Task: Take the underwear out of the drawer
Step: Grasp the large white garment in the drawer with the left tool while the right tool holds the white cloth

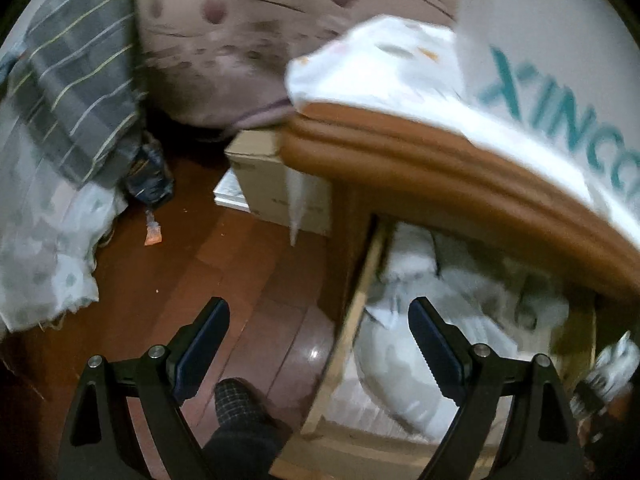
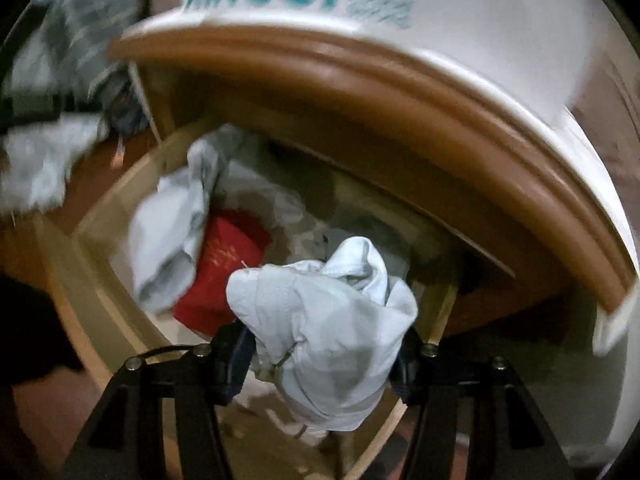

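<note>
Gripping one bunched pale-grey underwear garment (image 2: 324,332), the right gripper (image 2: 320,356) has its two fingers clenched on the cloth, which hangs just above the open drawer (image 2: 100,248). One drawer is pulled out; its pale wooden walls show in both views. Inside the drawer lie one further pale-grey garment (image 2: 168,232) against the left wall and one red item (image 2: 224,264) with small gold marks, unreadable, just beside it. More light fabric lies toward the drawer's back; count uncertain through blur. Above the drawer runs one brown moulded cabinet edge (image 2: 400,92). One white bag (image 2: 460,20) sits on top, bearing teal letters "XINCCI"; smaller teal characters beside them are illegible. Left gripper (image 1: 320,344): released, fingers wide apart, nothing between them, straddling the drawer's left wall.
</note>
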